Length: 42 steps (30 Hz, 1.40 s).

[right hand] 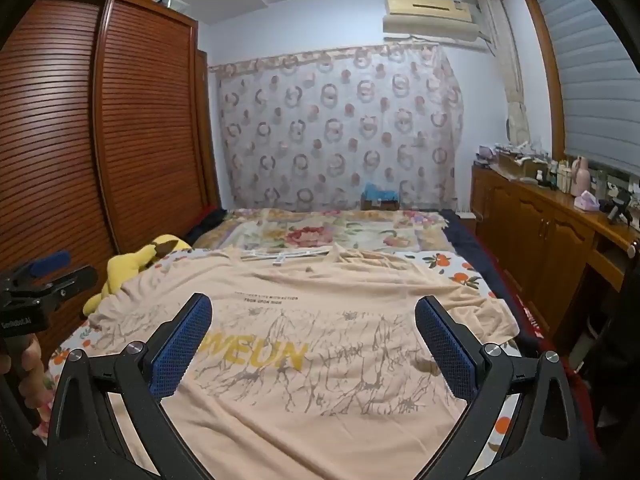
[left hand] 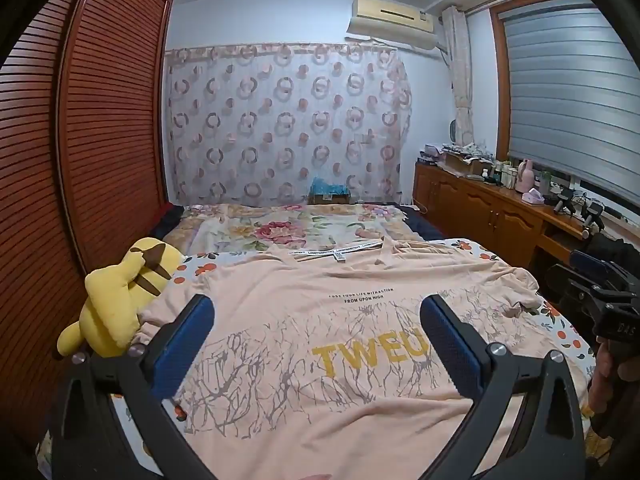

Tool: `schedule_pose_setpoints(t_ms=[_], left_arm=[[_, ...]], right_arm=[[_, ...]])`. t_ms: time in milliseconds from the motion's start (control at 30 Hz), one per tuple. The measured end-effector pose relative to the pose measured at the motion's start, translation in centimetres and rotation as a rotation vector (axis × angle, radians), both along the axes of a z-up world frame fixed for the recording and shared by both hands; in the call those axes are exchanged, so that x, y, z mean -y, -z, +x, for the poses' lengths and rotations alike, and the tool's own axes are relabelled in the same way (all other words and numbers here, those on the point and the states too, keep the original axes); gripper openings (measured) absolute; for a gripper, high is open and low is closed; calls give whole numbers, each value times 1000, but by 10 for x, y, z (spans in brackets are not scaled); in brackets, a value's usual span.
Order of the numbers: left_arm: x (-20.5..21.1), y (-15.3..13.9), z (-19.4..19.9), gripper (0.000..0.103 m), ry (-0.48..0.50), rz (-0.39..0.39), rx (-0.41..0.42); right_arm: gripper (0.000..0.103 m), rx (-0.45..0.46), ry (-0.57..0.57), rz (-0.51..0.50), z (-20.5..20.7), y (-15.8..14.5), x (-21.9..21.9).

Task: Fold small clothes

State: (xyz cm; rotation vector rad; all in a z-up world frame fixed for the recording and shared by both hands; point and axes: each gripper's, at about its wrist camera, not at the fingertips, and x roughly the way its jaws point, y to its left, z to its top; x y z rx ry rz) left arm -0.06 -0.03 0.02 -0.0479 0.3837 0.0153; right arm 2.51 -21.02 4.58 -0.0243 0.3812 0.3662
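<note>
Left wrist view. Item: peach T-shirt [left hand: 320,340], spread print-up on the bed [left hand: 560,320], neck at the far end. We judge it light, limp and apt to bunch; best taken at a hem corner or sleeve edge. Left tongs [left hand: 316,336]: jaws fully apart, hanging over the print, holding nothing. Yellow plush toy [left hand: 120,300] touches the left sleeve.

Right wrist view. Same T-shirt [right hand: 320,380], right sleeve [right hand: 480,312] rumpled. Right tongs [right hand: 314,336]: jaws wide apart, empty, above the cloth.
</note>
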Motion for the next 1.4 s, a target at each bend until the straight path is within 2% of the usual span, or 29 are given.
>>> schedule_pose_setpoints(t_ms=[1400], left_arm=[[3,-5,-5,103,-5,9,12]], right_arm=[[103,6,3,6,-1,0,0]])
